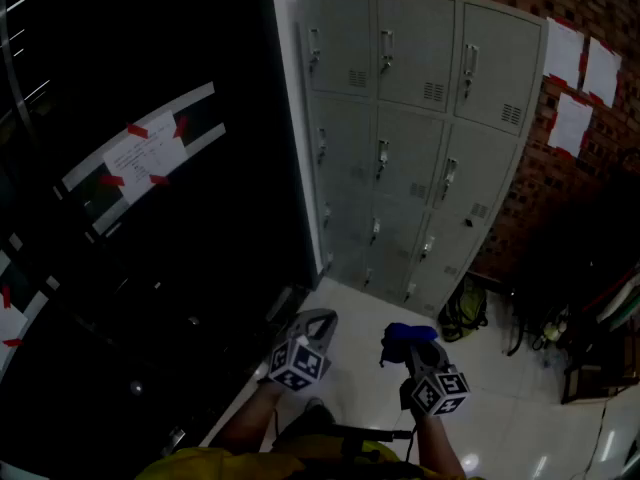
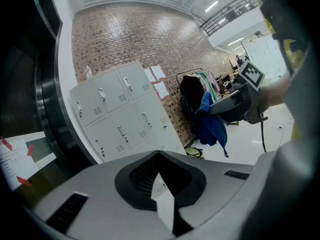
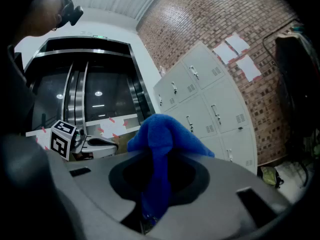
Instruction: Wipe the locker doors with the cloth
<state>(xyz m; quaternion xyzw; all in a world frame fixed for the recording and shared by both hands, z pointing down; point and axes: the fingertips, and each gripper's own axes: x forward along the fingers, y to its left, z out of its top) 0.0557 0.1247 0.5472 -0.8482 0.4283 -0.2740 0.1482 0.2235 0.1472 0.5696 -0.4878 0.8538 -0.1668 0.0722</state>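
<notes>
A dark glass wall (image 1: 150, 268) fills the head view from 7 to 11 o'clock, with a taped notice (image 1: 140, 158) on it. A brick wall (image 1: 560, 198) closes off the 2 o'clock side. The grey lockers (image 1: 420, 138) stand in the corner between them at 12 to 1 o'clock, three columns wide, all doors shut. Their left edge is just beside a white pillar and their right edge is against the brick. The pale floor (image 1: 500, 408) in front of the lockers lies open from their foot down to the person. Its 3 o'clock edge is crowded by a green bag (image 1: 462, 313) beside the lockers' lower right corner and by dark clutter further right. White sheets of paper (image 1: 583, 63) hang on the brick just right of the top lockers. Both grippers sit low at 6 o'clock, well apart from the doors. The left gripper (image 1: 318, 316) has its fingers brought together at the tips, with nothing between them. Its own view shows only a thin wedge of light through them. The right gripper (image 1: 420, 350) has its fingers clamped on the blue cloth (image 1: 405, 334), which bunches above the tips and hangs down through the gap in the right gripper view. The left gripper view alone shows a rack of dark clothes (image 2: 192, 94) against the brick, behind the dangling cloth. The right gripper view alone shows the glass wall as tall doors with ceiling lights reflected in them.
</notes>
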